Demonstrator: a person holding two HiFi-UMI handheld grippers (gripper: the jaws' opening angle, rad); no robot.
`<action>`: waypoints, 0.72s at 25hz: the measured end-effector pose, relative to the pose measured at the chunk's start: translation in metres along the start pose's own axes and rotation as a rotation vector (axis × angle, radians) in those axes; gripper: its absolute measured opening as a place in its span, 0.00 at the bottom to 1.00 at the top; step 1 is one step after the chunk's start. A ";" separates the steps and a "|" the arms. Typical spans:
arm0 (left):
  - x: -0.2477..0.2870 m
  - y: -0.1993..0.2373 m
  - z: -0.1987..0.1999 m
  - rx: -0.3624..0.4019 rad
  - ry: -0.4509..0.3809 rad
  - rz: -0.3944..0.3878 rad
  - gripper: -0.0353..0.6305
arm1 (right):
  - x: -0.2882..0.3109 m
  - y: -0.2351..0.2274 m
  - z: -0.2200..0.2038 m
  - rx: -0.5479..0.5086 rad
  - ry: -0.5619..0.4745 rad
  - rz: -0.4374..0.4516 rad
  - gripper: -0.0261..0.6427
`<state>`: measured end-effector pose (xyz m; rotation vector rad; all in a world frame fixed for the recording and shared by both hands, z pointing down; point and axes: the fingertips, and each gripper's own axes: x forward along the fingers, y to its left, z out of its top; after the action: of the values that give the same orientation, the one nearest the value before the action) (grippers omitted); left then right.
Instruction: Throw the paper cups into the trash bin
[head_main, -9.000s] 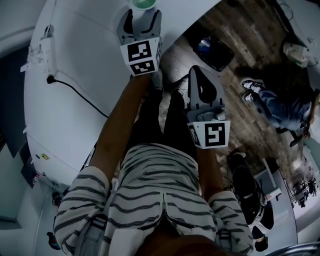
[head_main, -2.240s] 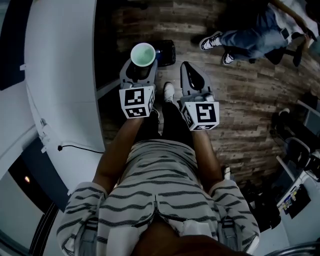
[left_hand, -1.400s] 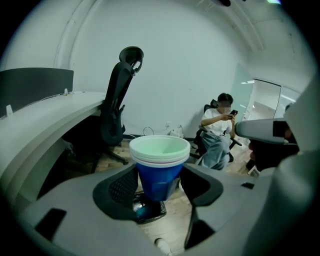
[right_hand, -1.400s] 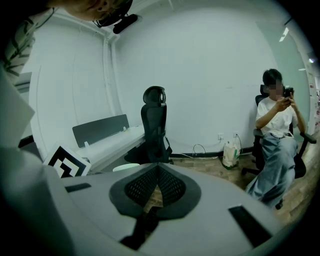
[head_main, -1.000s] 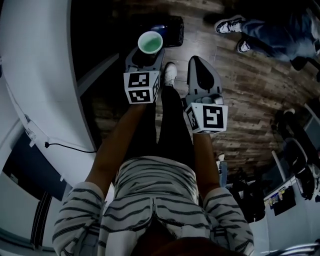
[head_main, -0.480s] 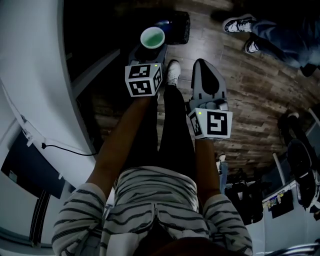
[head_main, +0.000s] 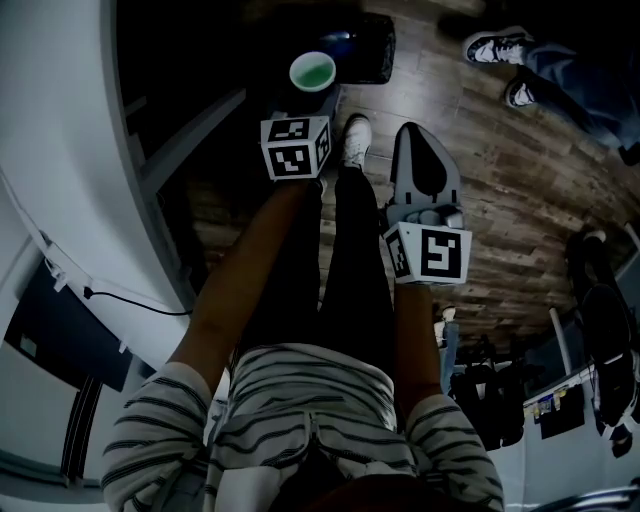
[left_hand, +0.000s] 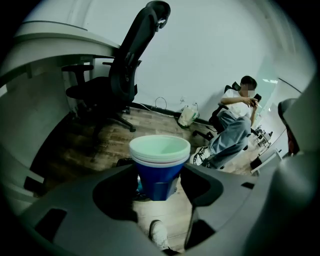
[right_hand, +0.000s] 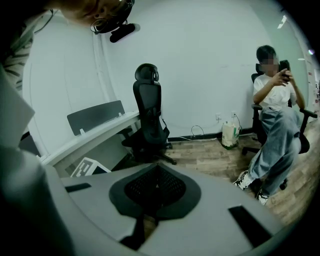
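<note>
A stack of nested paper cups (left_hand: 160, 167), blue outside with pale rims, stands upright between the jaws of my left gripper (left_hand: 160, 184), which is shut on it. In the head view the cups (head_main: 313, 70) show their pale green inside, held out in front of the left gripper (head_main: 312, 92). They hang just left of a dark trash bin (head_main: 362, 48) on the wooden floor. My right gripper (head_main: 420, 135) hangs beside the person's right leg. In the right gripper view its black pads meet, so the right gripper (right_hand: 155, 186) is shut with nothing in it.
A white curved desk (head_main: 60, 150) with a black cable (head_main: 130, 300) fills the left. The person's shoe (head_main: 356, 140) stands between the grippers. A black office chair (left_hand: 125, 75) stands by the desk. A seated person (right_hand: 275, 100) is at the right, their shoes (head_main: 490, 45) near the bin.
Both grippers have sunk toward the floor. The left one has carried the cups closer to the trash bin. The right gripper stays shut.
</note>
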<state>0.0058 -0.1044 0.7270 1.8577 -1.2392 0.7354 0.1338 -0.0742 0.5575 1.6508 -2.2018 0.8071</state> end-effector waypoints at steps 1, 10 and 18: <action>0.006 0.002 -0.003 -0.001 0.010 0.000 0.48 | 0.002 0.000 -0.003 0.000 0.004 0.000 0.06; 0.050 0.013 -0.020 0.003 0.069 0.003 0.48 | 0.014 0.003 -0.019 -0.002 0.030 0.012 0.06; 0.077 0.007 -0.033 -0.021 0.102 0.000 0.48 | 0.019 -0.005 -0.027 -0.002 0.046 0.025 0.06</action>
<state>0.0255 -0.1163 0.8081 1.7804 -1.1772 0.8040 0.1297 -0.0749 0.5907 1.5905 -2.1956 0.8408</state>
